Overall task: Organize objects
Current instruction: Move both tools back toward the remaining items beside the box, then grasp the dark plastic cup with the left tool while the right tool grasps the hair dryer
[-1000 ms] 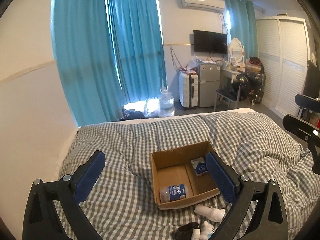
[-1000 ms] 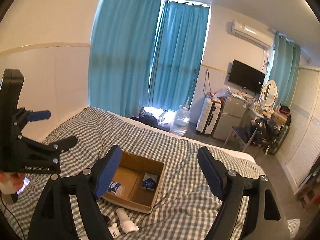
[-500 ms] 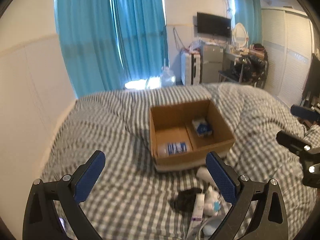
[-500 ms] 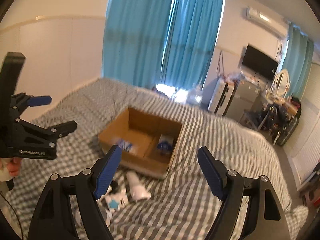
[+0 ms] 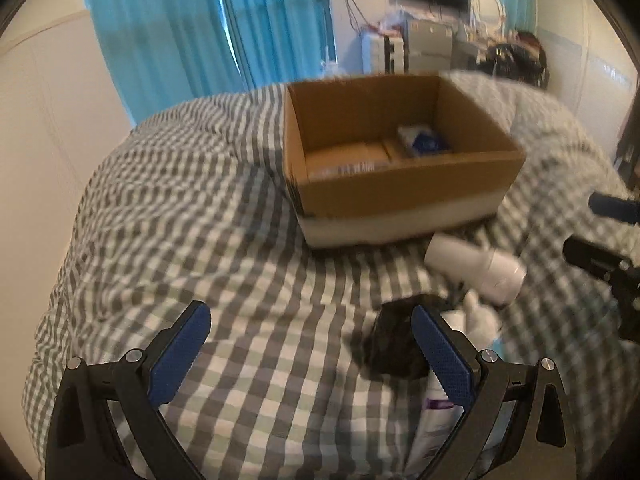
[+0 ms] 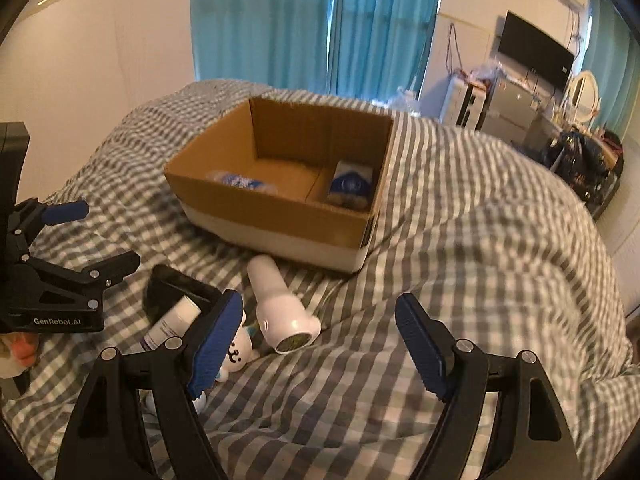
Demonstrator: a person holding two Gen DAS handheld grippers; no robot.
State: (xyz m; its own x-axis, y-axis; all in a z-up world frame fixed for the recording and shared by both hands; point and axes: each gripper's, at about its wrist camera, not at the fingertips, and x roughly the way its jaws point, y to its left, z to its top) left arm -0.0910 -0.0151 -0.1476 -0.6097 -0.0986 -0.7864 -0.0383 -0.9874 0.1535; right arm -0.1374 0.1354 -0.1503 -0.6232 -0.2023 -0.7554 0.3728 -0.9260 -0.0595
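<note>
The bed has one grey and white checked duvet (image 6: pixel 460 240), in a room with blue curtains (image 6: pixel 312 20), one dark television (image 6: pixel 534 54) on the wall and one oval mirror (image 6: pixel 584 94). One open cardboard box (image 6: pixel 280 216) sits on the duvet, with two items in it: one small blue and white packet (image 6: pixel 352 184) and one blue-labelled bottle (image 6: pixel 240 181) lying flat. Just in front of the box lie four loose things: one white hair dryer (image 6: pixel 280 308), one black pouch (image 6: pixel 172 284), one white tube (image 6: pixel 172 322) and one small white bear figure (image 6: pixel 236 350). The left gripper (image 5: pixel 308 344) and the right gripper (image 6: pixel 320 344) both stand wide above the duvet, with nothing between their pads.
</note>
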